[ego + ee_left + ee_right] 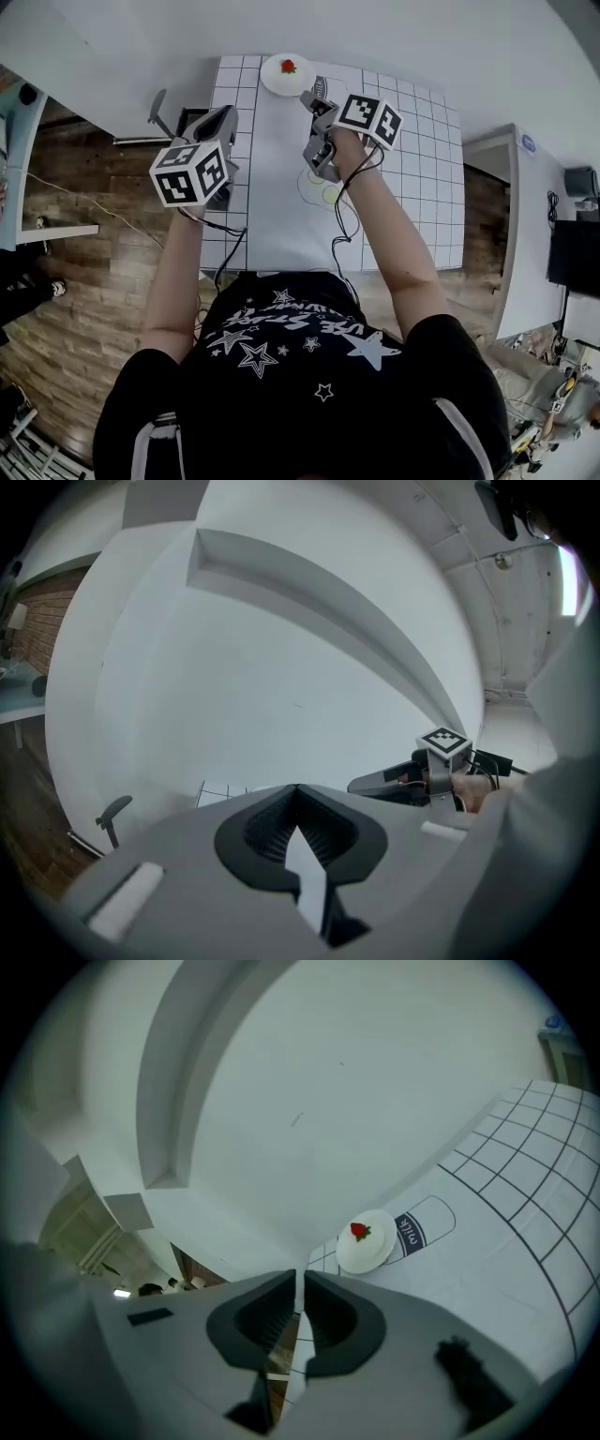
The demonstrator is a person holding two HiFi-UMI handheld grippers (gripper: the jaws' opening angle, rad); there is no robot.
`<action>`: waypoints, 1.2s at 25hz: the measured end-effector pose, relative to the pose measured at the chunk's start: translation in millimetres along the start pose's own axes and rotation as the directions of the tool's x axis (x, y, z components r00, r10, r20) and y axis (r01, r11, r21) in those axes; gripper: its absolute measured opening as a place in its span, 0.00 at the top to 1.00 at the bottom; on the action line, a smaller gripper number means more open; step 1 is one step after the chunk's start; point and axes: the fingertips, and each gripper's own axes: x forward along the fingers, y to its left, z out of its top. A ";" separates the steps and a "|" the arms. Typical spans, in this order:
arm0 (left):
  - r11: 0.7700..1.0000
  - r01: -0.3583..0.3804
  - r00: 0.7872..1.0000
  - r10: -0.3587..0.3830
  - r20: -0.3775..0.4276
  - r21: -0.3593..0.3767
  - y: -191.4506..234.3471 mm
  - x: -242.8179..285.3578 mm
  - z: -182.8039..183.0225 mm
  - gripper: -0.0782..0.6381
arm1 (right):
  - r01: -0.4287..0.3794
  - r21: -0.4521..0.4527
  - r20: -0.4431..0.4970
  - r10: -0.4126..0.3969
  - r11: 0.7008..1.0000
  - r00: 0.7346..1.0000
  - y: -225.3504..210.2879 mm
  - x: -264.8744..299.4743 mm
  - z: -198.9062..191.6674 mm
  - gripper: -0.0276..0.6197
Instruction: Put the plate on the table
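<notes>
left tool (pixel 298 791) closed, empty; right tool (pixel 300 1281) a hair apart, empty, above tabletop (pixel 272 216); plate (pixel 281 82) with strawberry (pixel 289 67) sits at tabletop's 12 o'clock edge, just ahead of right tool

1 small round white plate (pixel 277 81) (pixel 372 1250), 1 red strawberry-like piece (pixel 289 67) (pixel 359 1231) on top. Lies flat on the white, grid-lined table (pixel 281 192) (pixel 497 1251), near its far edge, overlapping the printed milk-bottle outline (pixel 323 87) (pixel 427 1222).
</notes>
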 end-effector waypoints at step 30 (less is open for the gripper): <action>0.947 0.300 0.949 -0.284 -0.136 0.117 -129.7 -129.9 -88.7 0.88 | 0.046 -0.324 0.219 0.027 0.945 0.975 69.7 -201.8 -153.3 0.93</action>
